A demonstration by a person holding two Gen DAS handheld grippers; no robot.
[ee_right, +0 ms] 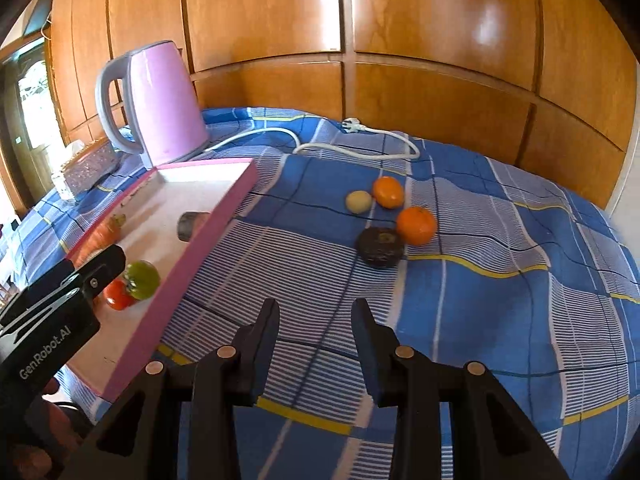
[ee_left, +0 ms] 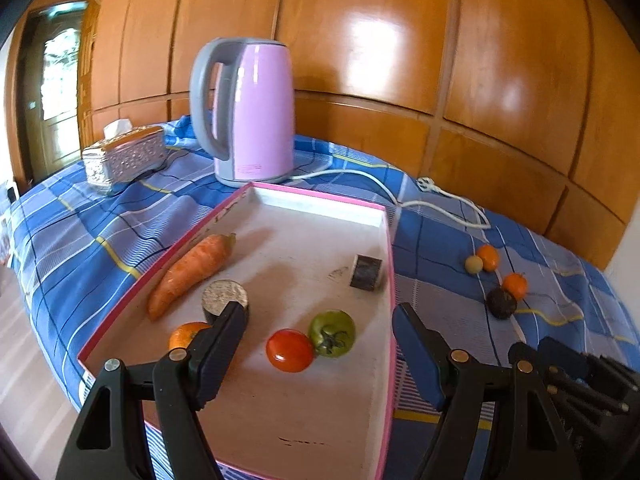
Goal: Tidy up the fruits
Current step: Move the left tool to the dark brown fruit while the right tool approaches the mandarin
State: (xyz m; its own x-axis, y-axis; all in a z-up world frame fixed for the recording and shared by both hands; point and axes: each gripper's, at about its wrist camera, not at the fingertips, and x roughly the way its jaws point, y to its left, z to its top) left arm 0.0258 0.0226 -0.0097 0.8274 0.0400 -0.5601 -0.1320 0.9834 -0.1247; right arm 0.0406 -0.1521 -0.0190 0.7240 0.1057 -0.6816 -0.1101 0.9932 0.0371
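A pink-rimmed tray (ee_left: 384, 216) holds a carrot (ee_left: 192, 272), a red tomato (ee_left: 290, 350), a green tomato (ee_left: 333, 333), an orange (ee_left: 186, 333) and two dark cut pieces (ee_left: 366, 273). My left gripper (ee_left: 318, 318) hovers open over the tray's near half, above the tomatoes, holding nothing. On the cloth right of the tray lie two oranges (ee_right: 388, 191) (ee_right: 416, 225), a small pale fruit (ee_right: 359, 201) and a dark round fruit (ee_right: 380, 247). My right gripper (ee_right: 316, 308) is narrowly open and empty above bare cloth, short of that cluster.
A pink kettle (ee_left: 256, 112) stands behind the tray, its white cord and plug (ee_right: 360, 136) trailing across the blue checked cloth (ee_right: 500, 320). A silver tissue box (ee_left: 124, 156) sits at the far left. A wooden panelled wall (ee_right: 360, 20) backs the table.
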